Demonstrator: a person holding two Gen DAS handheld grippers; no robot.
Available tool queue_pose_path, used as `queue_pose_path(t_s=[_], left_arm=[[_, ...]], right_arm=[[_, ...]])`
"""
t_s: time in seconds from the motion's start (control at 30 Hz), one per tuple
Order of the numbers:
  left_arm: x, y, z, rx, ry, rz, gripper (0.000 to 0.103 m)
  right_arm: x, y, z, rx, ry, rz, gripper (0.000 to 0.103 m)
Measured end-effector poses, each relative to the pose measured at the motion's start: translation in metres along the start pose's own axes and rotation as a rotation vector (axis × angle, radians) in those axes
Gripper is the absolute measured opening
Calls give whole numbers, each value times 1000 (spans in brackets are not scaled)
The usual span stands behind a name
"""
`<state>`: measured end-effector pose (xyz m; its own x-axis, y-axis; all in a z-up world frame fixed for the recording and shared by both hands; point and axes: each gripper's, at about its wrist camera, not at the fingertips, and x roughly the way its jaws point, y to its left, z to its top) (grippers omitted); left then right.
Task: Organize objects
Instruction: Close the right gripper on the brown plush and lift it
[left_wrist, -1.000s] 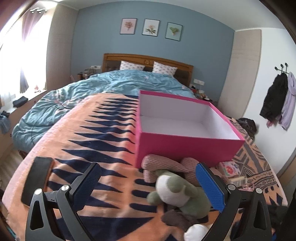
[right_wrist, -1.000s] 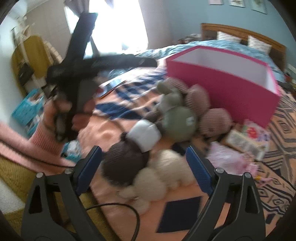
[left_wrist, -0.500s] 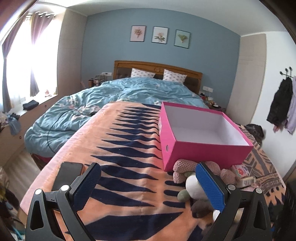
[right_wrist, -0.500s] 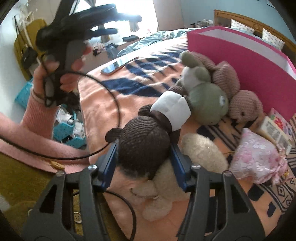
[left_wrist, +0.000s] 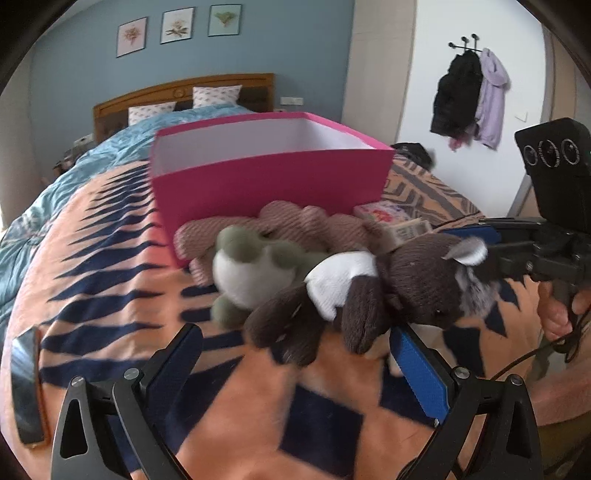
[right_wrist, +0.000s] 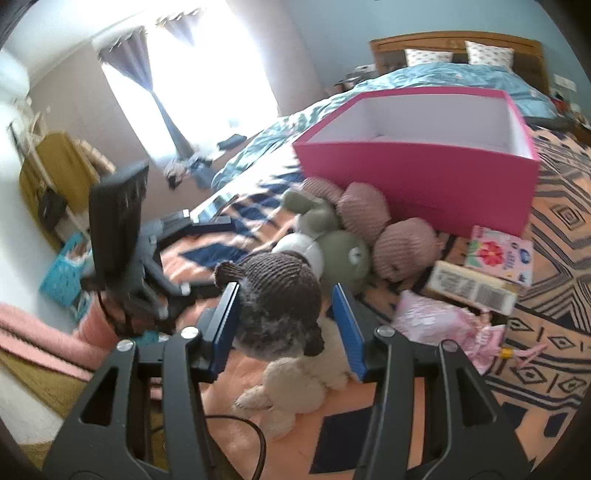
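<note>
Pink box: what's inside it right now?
The pink box looks empty: only bare white inner walls and a strip of white floor show in the right wrist view. Its near wall hides most of the floor, so something flat lying low there cannot be ruled out.

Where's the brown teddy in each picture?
Left wrist view: the brown teddy is at centre right, its head in the right gripper, in front of the pink box.
Right wrist view: the teddy's head is at lower centre, between the gripper's pads.
Shared landmark: the pink box.
</note>
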<state>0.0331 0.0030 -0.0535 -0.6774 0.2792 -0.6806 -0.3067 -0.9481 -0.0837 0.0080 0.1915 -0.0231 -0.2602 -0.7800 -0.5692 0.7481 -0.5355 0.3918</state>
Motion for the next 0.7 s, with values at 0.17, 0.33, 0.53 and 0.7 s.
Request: queue_pose_path(t_s=[0.17,0.33,0.53,0.7], left_arm=[[15,-3,14,-3,7,-22,100],[24,-2,19,-27,18,-44,98],[27,3,24,-54,18,-51,98],[30,8,32,-73,24,-59,98]], right_arm=[[-4,-27,4,87,-31,-103,53],[1,-40,-1,115,-25,-116,53],[6,-30,-11,47,-18,-81,77],[18,-21,-21,-31,2,-139,78]])
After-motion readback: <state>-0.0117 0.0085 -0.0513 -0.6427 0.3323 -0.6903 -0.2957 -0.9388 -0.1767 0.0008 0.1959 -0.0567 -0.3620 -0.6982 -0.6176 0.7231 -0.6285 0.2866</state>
